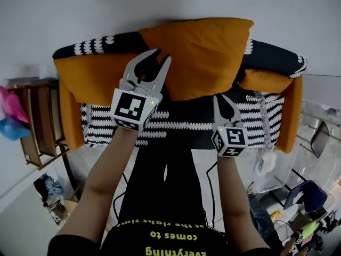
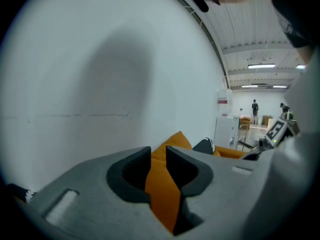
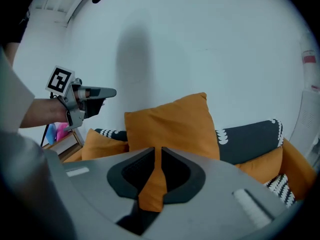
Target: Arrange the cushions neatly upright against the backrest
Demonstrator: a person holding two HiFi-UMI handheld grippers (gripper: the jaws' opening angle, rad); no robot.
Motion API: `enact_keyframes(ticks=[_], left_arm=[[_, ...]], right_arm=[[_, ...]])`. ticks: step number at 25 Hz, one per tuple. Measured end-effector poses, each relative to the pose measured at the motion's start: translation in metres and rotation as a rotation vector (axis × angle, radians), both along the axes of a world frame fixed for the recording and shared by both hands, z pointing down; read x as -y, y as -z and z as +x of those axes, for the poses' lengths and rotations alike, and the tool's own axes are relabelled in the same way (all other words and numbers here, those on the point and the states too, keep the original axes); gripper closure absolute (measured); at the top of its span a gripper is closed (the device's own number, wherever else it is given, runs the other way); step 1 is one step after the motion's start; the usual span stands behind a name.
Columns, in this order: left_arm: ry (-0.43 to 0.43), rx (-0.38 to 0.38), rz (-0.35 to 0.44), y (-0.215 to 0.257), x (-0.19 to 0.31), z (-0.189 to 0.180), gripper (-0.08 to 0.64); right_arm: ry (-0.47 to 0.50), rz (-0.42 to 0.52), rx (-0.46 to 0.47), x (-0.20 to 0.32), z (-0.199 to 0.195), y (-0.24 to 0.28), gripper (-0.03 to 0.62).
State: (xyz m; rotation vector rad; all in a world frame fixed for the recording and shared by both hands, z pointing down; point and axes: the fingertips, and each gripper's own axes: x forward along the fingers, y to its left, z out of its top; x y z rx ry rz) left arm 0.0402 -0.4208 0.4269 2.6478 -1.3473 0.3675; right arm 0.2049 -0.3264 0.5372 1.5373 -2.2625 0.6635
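Note:
A large orange cushion stands upright against the backrest of the black-and-white patterned sofa. A second orange cushion leans at the sofa's left end. A smaller one lies low at the right. My left gripper hovers by the big cushion's left edge, jaws a little apart and empty. My right gripper hangs in front of the cushion's lower right corner, its jaws parted by a narrow slit with nothing between them.
A wooden shelf with a pink thing stands left of the sofa. Bags and clutter lie on the floor at the right. The person's legs stand in front of the seat. A white wall rises behind the sofa.

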Motion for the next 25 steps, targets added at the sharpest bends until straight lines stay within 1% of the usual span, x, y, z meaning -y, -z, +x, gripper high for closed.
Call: enact_keyframes(ticks=[1,2,4,5,8,9,11,13,14,16,18,19,20,23,25], left_arm=[[-0.004,0.013,-0.003,-0.005,0.008,0.005,0.468],[-0.008,0.028,-0.002,-0.009,0.015,0.010,0.454],[-0.021,0.060,0.007,-0.016,0.029,0.020,0.423],[-0.029,0.065,0.007,-0.019,0.035,0.026,0.406],[-0.051,0.037,-0.008,-0.029,0.057,0.045,0.359],[-0.059,0.050,-0.018,-0.036,0.065,0.050,0.336],[-0.083,0.126,-0.038,-0.054,0.077,0.059,0.276],[-0.116,0.211,-0.052,-0.069,0.084,0.068,0.258],[-0.132,0.239,-0.058,-0.075,0.086,0.071,0.244],[-0.152,0.264,-0.073,-0.083,0.092,0.075,0.196],[-0.149,0.287,-0.093,-0.091,0.098,0.073,0.111],[-0.145,0.302,-0.102,-0.095,0.101,0.069,0.078],[-0.143,0.320,-0.112,-0.100,0.102,0.065,0.063],[-0.163,0.382,-0.154,-0.122,0.104,0.054,0.057],[-0.176,0.390,-0.179,-0.133,0.104,0.051,0.062]], right_arm=[[-0.011,-0.008,-0.012,0.006,0.009,-0.011,0.519],[-0.022,-0.020,-0.025,0.010,0.018,-0.024,0.495],[-0.042,-0.067,-0.051,0.013,0.036,-0.059,0.464],[-0.050,-0.103,-0.062,0.012,0.043,-0.079,0.446],[-0.044,-0.215,-0.087,0.004,0.056,-0.136,0.392],[-0.029,-0.242,-0.104,0.003,0.057,-0.150,0.378],[0.000,-0.285,-0.150,0.003,0.060,-0.174,0.332],[0.005,-0.319,-0.185,0.007,0.067,-0.192,0.281],[-0.002,-0.329,-0.195,0.011,0.073,-0.198,0.266],[-0.023,-0.340,-0.207,0.021,0.086,-0.209,0.242],[-0.037,-0.349,-0.193,0.028,0.097,-0.219,0.219],[-0.042,-0.352,-0.169,0.030,0.101,-0.224,0.204],[-0.046,-0.352,-0.137,0.031,0.103,-0.228,0.192],[-0.046,-0.328,-0.062,0.037,0.101,-0.235,0.183],[-0.038,-0.324,-0.044,0.041,0.097,-0.242,0.192]])
